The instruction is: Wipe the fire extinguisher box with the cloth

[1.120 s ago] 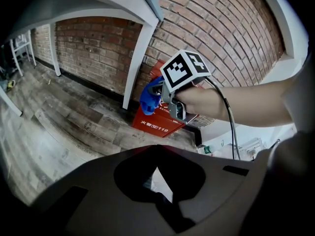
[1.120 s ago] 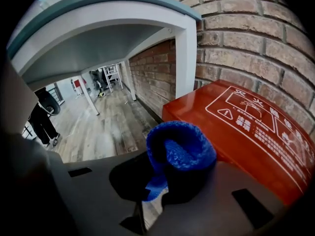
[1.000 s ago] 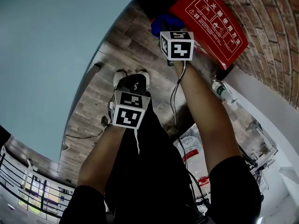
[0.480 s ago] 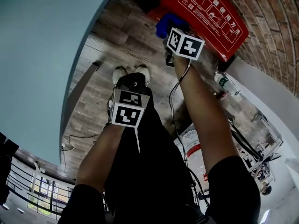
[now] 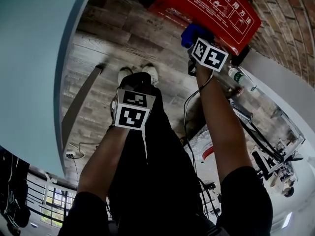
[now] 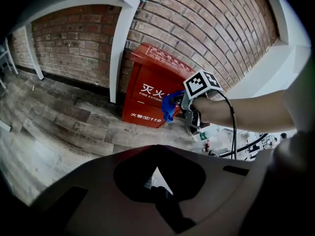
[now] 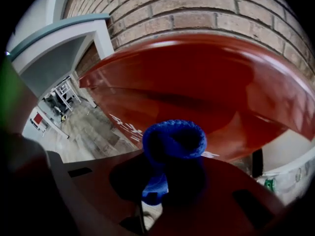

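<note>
Box (image 5: 211,6): red, lid shut, standing on the floor against the brick wall (image 6: 197,28). Nothing of its contents shows.

Cloth (image 7: 173,141): blue, bunched, pinched in the right gripper (image 7: 157,191), whose jaws are clamped on its lower fold. The bunch sits at the box's front edge, near the box's right end. The right gripper view shows it close against the red lid, but contact itself is not resolvable.

Change over the last second: the cloth has travelled along the box's front edge, from the left end towards the right end. I read this as a wiping stroke in progress, one pass nearly run out (the rest of the lid and the front face presumably remain to be done).

Left gripper (image 6: 156,178): held back from the box, above the person's legs, jaws together with nothing between them, taking no part.

Bottle (image 5: 237,76): lies just beside the box's right end, green label. Its fill level is too small to judge.
</note>
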Action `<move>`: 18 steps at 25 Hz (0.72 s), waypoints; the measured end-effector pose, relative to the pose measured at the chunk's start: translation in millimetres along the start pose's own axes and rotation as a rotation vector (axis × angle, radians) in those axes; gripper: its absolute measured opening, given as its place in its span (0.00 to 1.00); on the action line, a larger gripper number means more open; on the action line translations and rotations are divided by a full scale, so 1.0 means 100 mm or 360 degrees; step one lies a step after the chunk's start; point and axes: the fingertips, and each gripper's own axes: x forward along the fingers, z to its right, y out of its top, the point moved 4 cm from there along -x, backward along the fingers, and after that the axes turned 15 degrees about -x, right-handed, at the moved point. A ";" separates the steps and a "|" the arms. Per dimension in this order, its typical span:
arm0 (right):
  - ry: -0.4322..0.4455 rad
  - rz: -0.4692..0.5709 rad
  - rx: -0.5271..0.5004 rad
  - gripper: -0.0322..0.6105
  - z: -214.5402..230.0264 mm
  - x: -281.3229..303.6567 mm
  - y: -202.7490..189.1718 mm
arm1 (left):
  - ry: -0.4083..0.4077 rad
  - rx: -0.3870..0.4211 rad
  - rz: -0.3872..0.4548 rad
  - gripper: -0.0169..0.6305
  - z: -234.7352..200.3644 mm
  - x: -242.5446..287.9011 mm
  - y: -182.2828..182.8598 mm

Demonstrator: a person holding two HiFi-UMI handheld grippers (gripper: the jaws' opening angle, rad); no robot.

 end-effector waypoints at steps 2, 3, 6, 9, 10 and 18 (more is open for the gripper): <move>-0.0060 -0.0028 0.0044 0.13 0.22 -0.07 -0.16 | -0.0011 0.0019 -0.0019 0.02 0.04 0.04 -0.01; -0.0091 -0.0045 0.0068 0.13 0.33 -0.10 -0.24 | -0.0017 0.0029 -0.0030 0.02 0.07 0.07 -0.02; -0.0163 -0.0084 0.0081 0.13 0.59 -0.20 -0.40 | -0.0034 0.0050 -0.0061 0.02 0.14 0.14 -0.06; -0.0200 -0.0099 -0.0008 0.13 0.70 -0.25 -0.47 | -0.0046 0.0086 -0.0076 0.02 0.21 0.19 -0.05; -0.0199 -0.0103 -0.0040 0.13 0.70 -0.25 -0.49 | -0.0054 0.0088 -0.0084 0.02 0.24 0.21 -0.06; -0.0198 -0.0159 -0.0088 0.13 0.58 -0.04 -0.45 | -0.0081 0.0093 -0.0126 0.02 0.26 0.27 -0.06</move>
